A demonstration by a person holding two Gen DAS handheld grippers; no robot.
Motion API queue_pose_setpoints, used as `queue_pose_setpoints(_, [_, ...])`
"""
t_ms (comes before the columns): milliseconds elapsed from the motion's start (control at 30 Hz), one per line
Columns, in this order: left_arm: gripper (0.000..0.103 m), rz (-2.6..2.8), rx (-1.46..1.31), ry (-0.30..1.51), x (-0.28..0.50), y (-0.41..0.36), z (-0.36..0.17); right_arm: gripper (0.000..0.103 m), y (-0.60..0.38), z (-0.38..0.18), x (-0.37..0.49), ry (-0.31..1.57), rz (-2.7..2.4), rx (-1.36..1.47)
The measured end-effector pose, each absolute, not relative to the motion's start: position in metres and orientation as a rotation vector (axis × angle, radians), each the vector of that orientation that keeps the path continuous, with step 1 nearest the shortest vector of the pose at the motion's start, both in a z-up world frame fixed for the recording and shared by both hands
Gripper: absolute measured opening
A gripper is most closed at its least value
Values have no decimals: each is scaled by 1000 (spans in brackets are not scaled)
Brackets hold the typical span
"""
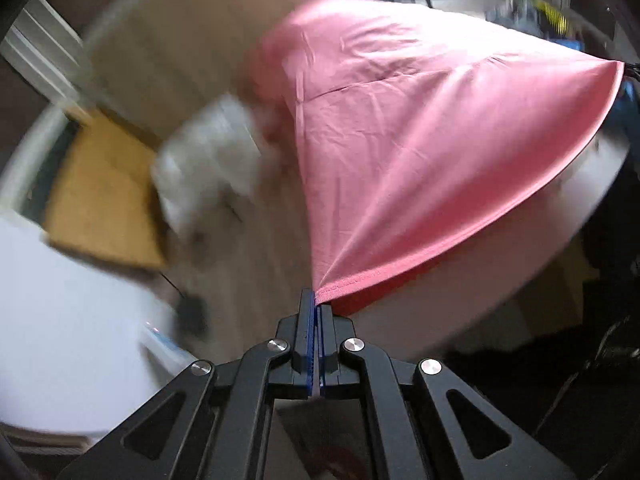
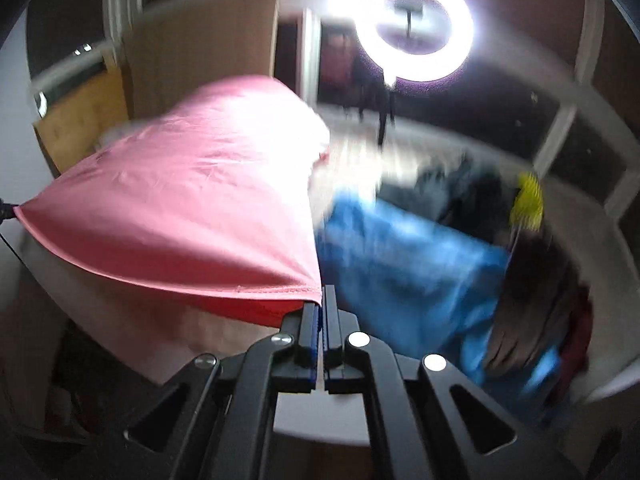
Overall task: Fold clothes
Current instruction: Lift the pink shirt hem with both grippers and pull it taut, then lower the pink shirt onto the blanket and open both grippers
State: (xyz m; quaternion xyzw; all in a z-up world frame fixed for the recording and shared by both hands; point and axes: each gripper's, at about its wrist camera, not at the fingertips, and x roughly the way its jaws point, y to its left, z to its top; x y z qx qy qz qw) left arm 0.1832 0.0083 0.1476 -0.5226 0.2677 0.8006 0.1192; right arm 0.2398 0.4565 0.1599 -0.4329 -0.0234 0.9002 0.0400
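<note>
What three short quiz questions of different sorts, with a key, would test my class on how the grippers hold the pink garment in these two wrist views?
1. True or false: the pink garment lies flat on a surface, untouched.
2. Which grips its hem? A) left gripper only B) right gripper only C) both
3. Fill in: the cloth beside it in the right wrist view is ____.

Key: 1. False; it is stretched between both shut grippers. 2. C. 3. The blue cloth.
</note>
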Motion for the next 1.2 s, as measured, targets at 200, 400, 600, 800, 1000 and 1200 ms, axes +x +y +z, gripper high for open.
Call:
queue_pose_setpoints(200, [0, 2174, -1695, 688, 220, 10, 46, 1, 454, 63, 274, -6, 2593, -1568])
queue_pose_setpoints(400, [0, 2141, -1750, 611, 233, 4, 27, 1, 457, 39, 290, 0, 2552, -1643])
queue_pose_setpoints(600, [1, 2123, -1745, 606, 245, 14, 29, 1, 457, 41, 298, 41, 2535, -1664])
queue_pose_setpoints(800, [7, 2058, -1809, 619, 258, 19, 25, 1, 449, 37, 301, 19, 2516, -1813])
queue_pose_setpoints(1000, [10, 2102, -1884, 576, 261, -6, 55, 4, 461, 83, 316, 10, 2592, -1912])
queue_pose_setpoints(1200, [15, 2271, -1695, 541, 157, 2, 122, 20, 497, 159, 233, 169, 2800, -1654])
